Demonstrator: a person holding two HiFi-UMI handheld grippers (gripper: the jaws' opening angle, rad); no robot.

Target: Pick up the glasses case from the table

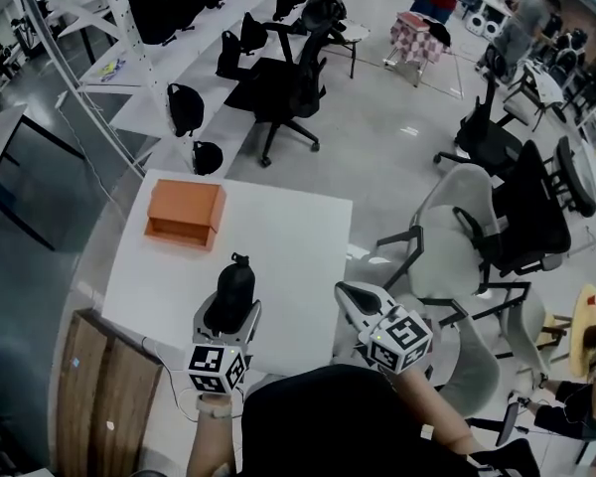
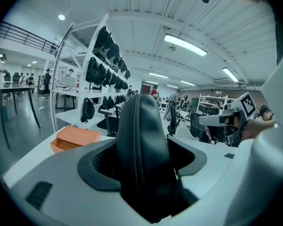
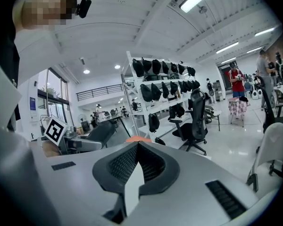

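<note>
Head view shows the left gripper [image 1: 228,313] clamped on the glasses case [image 1: 233,286], a smooth black rounded oblong with a zip seam. Its long axis points to 12 o'clock above the white worktop [image 1: 288,237]. At its 3 o'clock, the right gripper [image 1: 350,294] has its jaws together, empty.

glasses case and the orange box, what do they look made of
Glasses case: looks like black faux leather or a similar smooth synthetic skin over a stiff shell. It has a soft sheen, and a zipper runs along its edge.
Orange box: most likely matte cardboard, going by the flat panels, sharp folded edges and one open side. Stiff plastic cannot be ruled out.
</note>
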